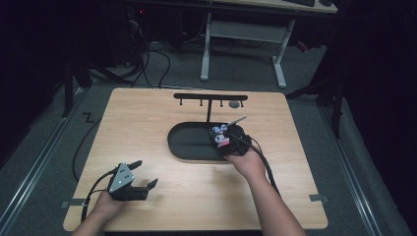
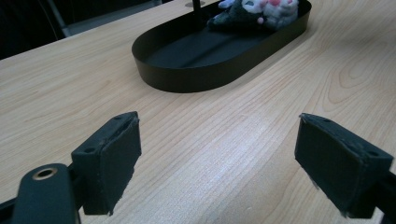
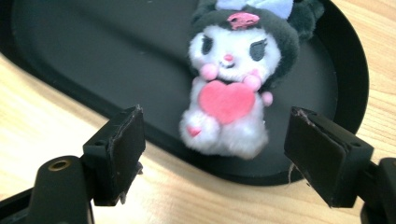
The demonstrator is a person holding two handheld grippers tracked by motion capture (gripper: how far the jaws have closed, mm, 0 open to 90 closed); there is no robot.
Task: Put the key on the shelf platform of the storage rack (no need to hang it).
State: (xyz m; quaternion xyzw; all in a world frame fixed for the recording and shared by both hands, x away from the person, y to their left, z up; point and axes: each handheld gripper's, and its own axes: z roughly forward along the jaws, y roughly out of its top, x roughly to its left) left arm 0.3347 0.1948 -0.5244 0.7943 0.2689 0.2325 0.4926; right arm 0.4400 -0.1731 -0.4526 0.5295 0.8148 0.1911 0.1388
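A white plush toy (image 3: 229, 88) with a black hood and a pink heart lies in the right end of a black oval tray (image 3: 70, 46). My right gripper (image 3: 218, 135) hovers open just over the tray's near rim. The plush sits beyond and between its jaws, and neither pad touches it. From above, the plush (image 1: 220, 136) shows beside the right gripper (image 1: 227, 140) in the tray (image 1: 184, 142). My left gripper (image 1: 145, 173) rests open at the table's front left with nothing between its fingers. From that left gripper (image 2: 217, 158), the tray (image 2: 196, 70) and plush (image 2: 254, 11) lie farther off.
A black T-shaped rack with hooks (image 1: 210, 97) rises from the tray's far side. A grey round object (image 1: 234, 104) hangs near its right end, and a thin light stick (image 1: 238, 120) pokes up by the plush. A white desk frame (image 1: 243, 54) stands beyond the table.
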